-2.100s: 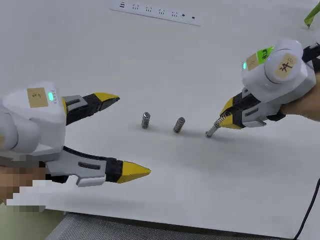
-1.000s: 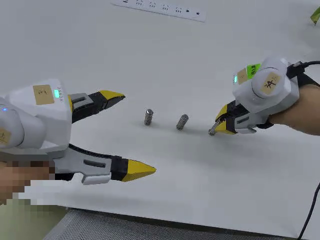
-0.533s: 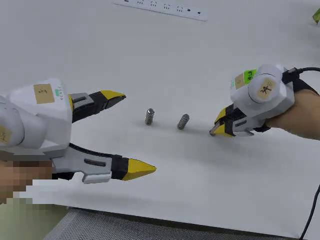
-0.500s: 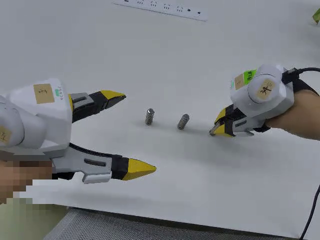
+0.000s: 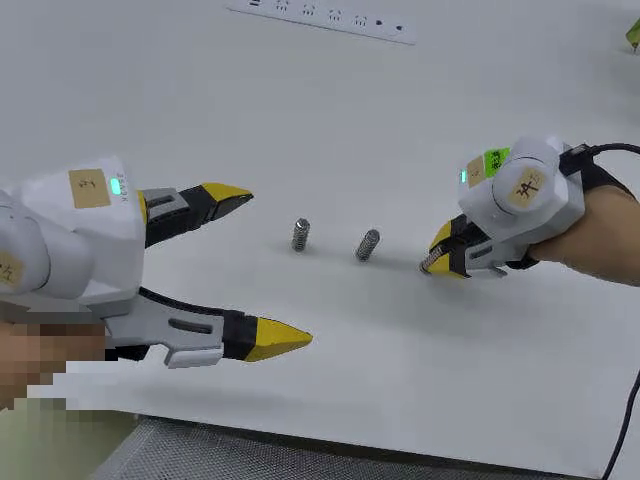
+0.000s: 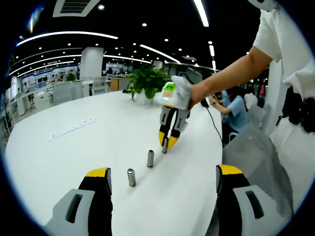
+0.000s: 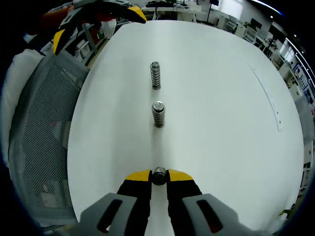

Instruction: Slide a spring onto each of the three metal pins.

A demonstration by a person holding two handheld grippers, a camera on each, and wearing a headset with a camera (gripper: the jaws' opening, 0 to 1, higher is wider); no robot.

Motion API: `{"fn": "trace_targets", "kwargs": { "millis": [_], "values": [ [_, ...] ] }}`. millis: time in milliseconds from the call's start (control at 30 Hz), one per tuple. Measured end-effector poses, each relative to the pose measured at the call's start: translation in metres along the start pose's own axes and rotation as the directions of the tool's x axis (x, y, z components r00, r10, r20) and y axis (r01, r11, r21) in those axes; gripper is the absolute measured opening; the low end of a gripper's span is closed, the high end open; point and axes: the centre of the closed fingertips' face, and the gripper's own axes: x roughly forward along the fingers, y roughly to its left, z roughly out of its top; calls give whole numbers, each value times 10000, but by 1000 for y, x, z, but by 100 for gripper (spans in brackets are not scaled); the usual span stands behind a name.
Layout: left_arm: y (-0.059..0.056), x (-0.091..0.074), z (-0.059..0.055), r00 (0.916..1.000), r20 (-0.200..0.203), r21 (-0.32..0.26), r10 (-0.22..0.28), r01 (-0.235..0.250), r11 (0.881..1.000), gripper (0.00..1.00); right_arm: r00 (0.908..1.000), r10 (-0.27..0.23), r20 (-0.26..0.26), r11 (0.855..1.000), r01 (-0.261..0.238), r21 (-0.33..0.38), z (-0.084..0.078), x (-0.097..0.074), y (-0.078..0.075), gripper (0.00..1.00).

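Two metal pins, each wearing a spring, stand upright on the white table: one pin [image 5: 300, 234] [image 6: 131, 177] [image 7: 155, 75] to the left, a second pin [image 5: 367, 244] [image 6: 150, 158] [image 7: 158, 114] beside it. My right gripper [image 5: 438, 264] [image 6: 166, 141] [image 7: 158, 177] is shut on a third pin [image 5: 428, 262] [image 7: 158, 175] with a spring on it, its tip at the table surface just right of the other two. My left gripper [image 5: 266, 268] [image 6: 163, 178] hovers open near the front left, its jaws wide apart with nothing between them.
A white power strip [image 5: 330, 18] [image 6: 71, 129] lies at the far side of the table. The table's front edge and a grey mesh chair [image 5: 200, 458] are close below my left gripper. A black cable [image 5: 620, 420] hangs at the right.
My right gripper has tipped more upright and sunk a little with the third pin, whose tip now rests at the table. The left gripper and the two standing pins have kept their places.
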Motion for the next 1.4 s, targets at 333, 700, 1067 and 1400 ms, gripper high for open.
{"fn": "trace_targets", "kwargs": {
  "millis": [333,700,1067,1400],
  "values": [
    [2,-3,0,10000,-76,140,6,-5,9999,90,9997,-119,209,9999,117,88,3,-7,0,20],
    [3,-8,-4,9993,-369,461,40,-23,9989,92,9820,-761,1729,9890,523,1380,6,-48,5,33],
    [6,-13,-13,9973,-721,853,144,-82,9963,99,9329,-1570,3243,9623,706,2628,2,-79,30,59],
    [8,-14,-18,9955,-920,827,226,-150,9965,100,8636,-2188,4542,9379,578,3419,-5,-94,51,83]
  ]
}}
